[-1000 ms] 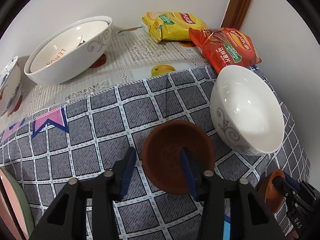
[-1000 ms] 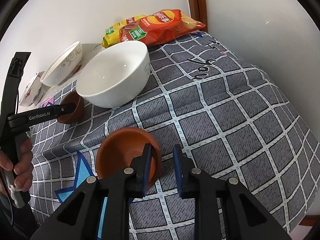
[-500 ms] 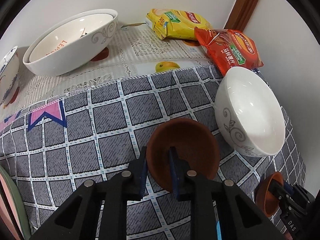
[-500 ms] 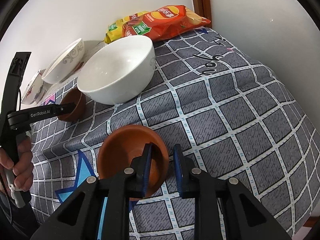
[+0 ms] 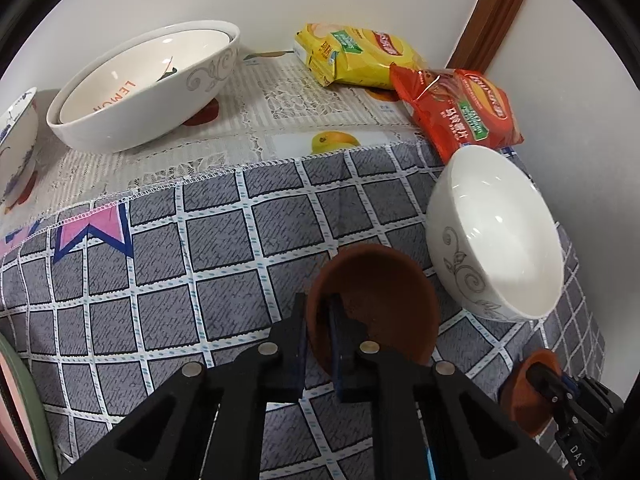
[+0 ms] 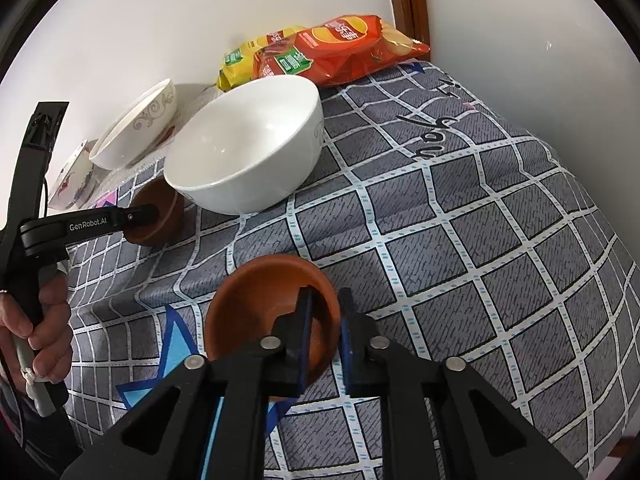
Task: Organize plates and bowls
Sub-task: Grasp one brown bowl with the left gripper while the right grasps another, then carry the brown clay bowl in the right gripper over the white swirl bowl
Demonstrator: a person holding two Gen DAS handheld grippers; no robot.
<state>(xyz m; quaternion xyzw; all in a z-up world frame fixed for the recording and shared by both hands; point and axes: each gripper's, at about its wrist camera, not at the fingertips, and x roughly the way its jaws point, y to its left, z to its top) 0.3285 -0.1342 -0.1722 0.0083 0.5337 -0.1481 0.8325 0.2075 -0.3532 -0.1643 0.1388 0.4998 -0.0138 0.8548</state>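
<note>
My left gripper (image 5: 319, 322) is shut on the near rim of a dark brown bowl (image 5: 384, 296), which tilts a little on the grey checked cloth; it also shows in the right wrist view (image 6: 158, 216). My right gripper (image 6: 325, 320) is shut on the right rim of an orange-brown bowl (image 6: 256, 304), seen small in the left wrist view (image 5: 528, 392). A plain white bowl (image 5: 500, 232) stands just right of the dark brown bowl and also shows in the right wrist view (image 6: 248, 152). Two nested white bowls (image 5: 140, 88) stand at the back left.
A blue-patterned bowl (image 5: 16, 148) is at the far left edge. Yellow (image 5: 356, 56) and red (image 5: 460, 112) snack bags lie against the back wall by a wooden frame (image 5: 500, 12). A green and pink plate edge (image 5: 20, 400) shows at bottom left. The table edge drops off at right (image 6: 592, 320).
My left gripper closed from open onto the dark brown bowl's rim and tilted it. My right gripper stayed shut on the orange-brown bowl and shifted slightly.
</note>
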